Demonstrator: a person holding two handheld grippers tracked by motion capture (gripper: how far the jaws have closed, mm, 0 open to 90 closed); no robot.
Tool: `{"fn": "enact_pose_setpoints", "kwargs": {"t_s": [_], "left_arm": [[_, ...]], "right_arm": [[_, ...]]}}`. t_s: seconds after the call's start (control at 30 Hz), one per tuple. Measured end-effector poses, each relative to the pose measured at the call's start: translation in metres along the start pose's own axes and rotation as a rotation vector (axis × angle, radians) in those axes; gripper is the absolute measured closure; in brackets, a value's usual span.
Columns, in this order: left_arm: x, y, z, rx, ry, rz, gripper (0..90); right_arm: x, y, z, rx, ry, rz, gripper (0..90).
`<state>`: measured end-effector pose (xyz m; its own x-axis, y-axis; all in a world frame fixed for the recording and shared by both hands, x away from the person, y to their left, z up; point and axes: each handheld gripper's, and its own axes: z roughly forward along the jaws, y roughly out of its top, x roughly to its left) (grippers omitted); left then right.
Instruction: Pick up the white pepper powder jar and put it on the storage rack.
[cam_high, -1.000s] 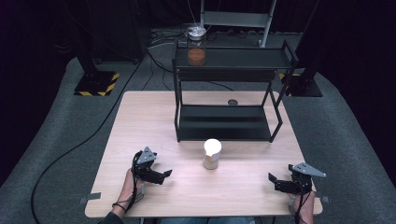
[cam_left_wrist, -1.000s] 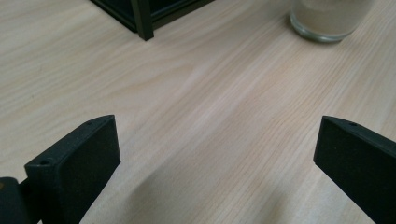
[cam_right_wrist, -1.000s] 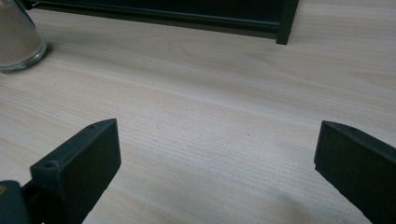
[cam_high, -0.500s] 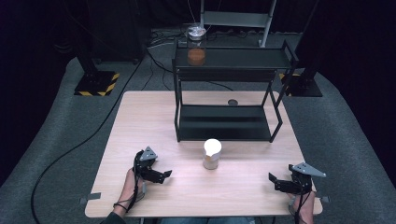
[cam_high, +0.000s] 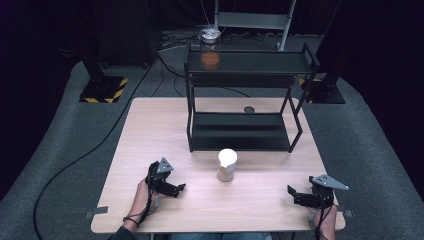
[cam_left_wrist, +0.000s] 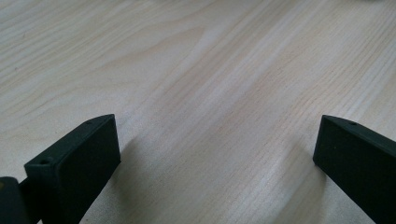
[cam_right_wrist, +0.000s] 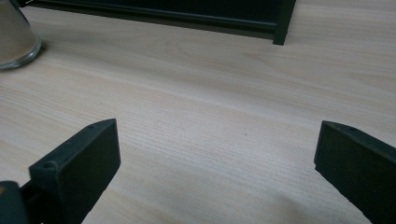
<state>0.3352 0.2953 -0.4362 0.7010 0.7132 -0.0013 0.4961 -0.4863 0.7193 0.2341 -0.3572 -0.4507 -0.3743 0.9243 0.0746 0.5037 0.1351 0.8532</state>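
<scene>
High view: I'm parking both spread hand-held grippers, left hand-held gripper (cam_high: 179, 188) and right hand-held gripper (cam_high: 291, 193), on the table (cam_high: 150, 130), grasping nothing. Guessing next I'm reaching for the jar (cam_high: 226, 165), squaring up.

Light wooden table (cam_high: 150, 130), grey carpet floor (cam_high: 65, 130), black curtained backdrop, black-yellow striped stand base (cam_high: 104, 90)

The jar (cam_right_wrist: 16, 39) is cut off at the right gripper view's left and top edges.
</scene>
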Motion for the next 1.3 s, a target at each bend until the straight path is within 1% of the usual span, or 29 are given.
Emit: {"fn": "enact_pose_setpoints", "kwargs": {"t_s": [0.17, 0.33, 0.47, 0.57, 0.63, 0.7, 0.9, 0.97, 1.03, 1.07, 1.13, 1.17, 1.2, 1.3], "left_arm": [[0.000, 0.000, 0.000, 0.001, 0.002, 0.000, 0.0], [-0.001, 0.000, 0.000, 0.000, 0.003, -0.001, 0.0], [-0.002, 0.000, 0.000, 0.001, 0.008, -0.003, 0.0], [-0.004, -0.001, -0.001, 0.000, 0.016, -0.012, 0.1], [-0.004, -0.001, -0.001, 0.000, 0.016, -0.012, 0.1], [-0.005, -0.001, -0.001, 0.000, 0.017, -0.014, 0.1], [-0.004, -0.001, -0.001, 0.001, 0.014, -0.012, 0.0], [-0.004, -0.001, -0.001, 0.000, 0.014, -0.012, 0.0], [-0.004, -0.001, -0.001, 0.001, 0.014, -0.013, 0.0], [-0.004, -0.001, -0.001, 0.001, 0.014, -0.013, 0.0], [-0.004, -0.001, -0.001, 0.001, 0.014, -0.012, 0.0], [-0.004, -0.001, -0.001, 0.001, 0.014, -0.013, 0.0], [-0.004, -0.001, -0.001, 0.001, 0.014, -0.012, 0.0], [-0.004, -0.001, -0.001, 0.001, 0.015, -0.012, 0.0]], "right_arm": [[0.001, 0.000, 0.000, -0.002, 0.000, -0.006, 0.0], [0.004, 0.000, 0.000, -0.001, -0.013, -0.013, 0.0], [0.002, 0.000, 0.000, -0.003, -0.004, -0.011, 0.0], [0.002, 0.002, 0.001, 0.011, -0.003, -0.011, 0.0], [-0.001, 0.002, 0.001, 0.012, 0.009, -0.007, 0.0], [0.002, 0.001, 0.000, 0.005, -0.003, -0.012, 0.0], [0.007, 0.005, 0.003, 0.028, -0.024, -0.037, 0.0], [0.010, 0.006, 0.004, 0.032, -0.038, -0.041, 0.0], [0.013, 0.005, 0.003, 0.028, -0.045, -0.047, 0.0], [0.016, 0.004, 0.002, 0.021, -0.059, -0.048, 0.0], [0.016, 0.003, 0.002, 0.010, -0.051, -0.040, 0.0], [0.020, 0.003, 0.001, 0.005, -0.059, -0.044, 0.0], [0.021, 0.004, 0.000, -0.002, -0.058, -0.049, 0.0], [0.026, 0.008, 0.000, -0.036, -0.028, -0.065, 0.0]]}}
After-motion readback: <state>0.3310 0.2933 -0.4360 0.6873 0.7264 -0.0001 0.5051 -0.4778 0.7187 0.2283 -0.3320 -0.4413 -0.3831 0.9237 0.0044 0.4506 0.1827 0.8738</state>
